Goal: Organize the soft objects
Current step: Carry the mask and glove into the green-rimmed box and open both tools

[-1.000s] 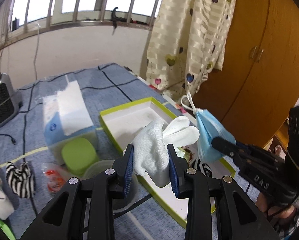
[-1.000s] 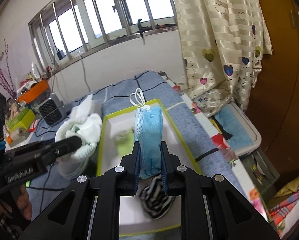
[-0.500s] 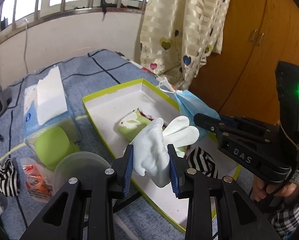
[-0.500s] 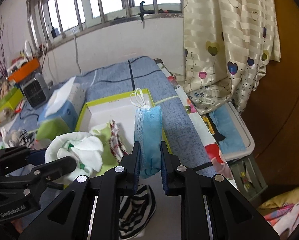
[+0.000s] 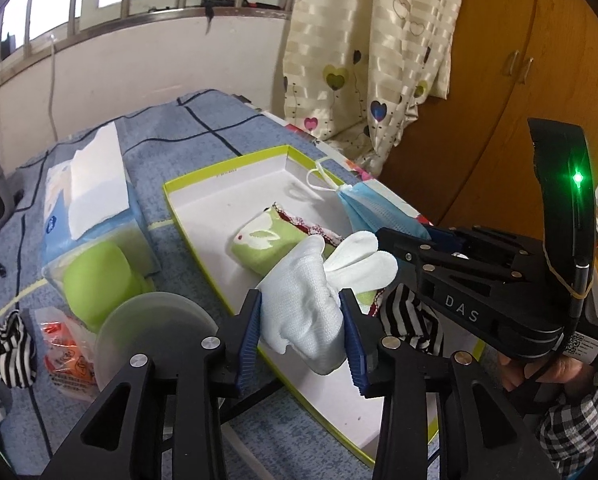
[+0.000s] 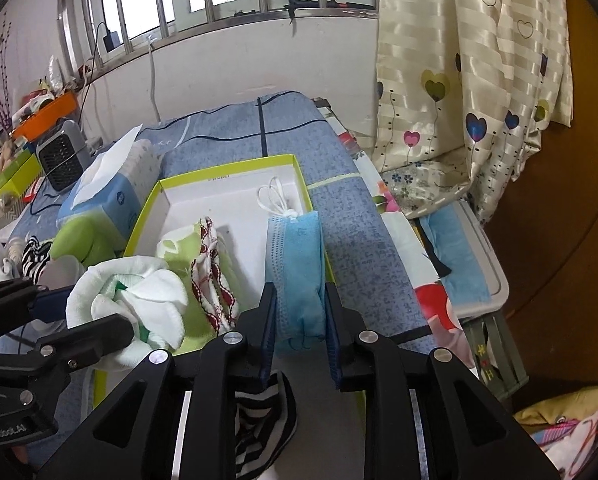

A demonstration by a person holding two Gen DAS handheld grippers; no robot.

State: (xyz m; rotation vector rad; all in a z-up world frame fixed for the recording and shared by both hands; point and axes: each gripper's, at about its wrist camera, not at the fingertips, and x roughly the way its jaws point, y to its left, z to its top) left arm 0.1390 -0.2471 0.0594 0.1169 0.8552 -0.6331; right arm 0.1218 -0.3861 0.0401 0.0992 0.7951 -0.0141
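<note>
Tissues point(image 5: 84, 196) stand at the far left of the left wrist view, with a striped sock point(image 5: 7, 346) and a green pouch point(image 5: 95, 280) nearer on the blue-covered bench point(image 5: 203, 136). Only this view shows the rabbit figure on the green cloth point(image 5: 259, 238) that lies in the lime-edged box point(image 5: 203, 184). The left tongs point(image 5: 301, 330) have just been opening; the white glove point(image 5: 303, 312) sits between the blue pads over the box's near half, and I cannot tell whether they still press it. Right of it the other tool's body hides most of the blue face mask point(image 5: 373, 210). The right wrist view adds what the first lacks: a small grey heater point(image 6: 61, 152) and an orange tray point(image 6: 45, 114) at far left, then the glove's open cuff seen from the side. The right tongs point(image 6: 301, 330) have also just been opening, with the mask upright between the pads above the box's right wall; whether they still pinch it I cannot tell. A second striped sock point(image 6: 259, 416) lies below those tongs.
</note>
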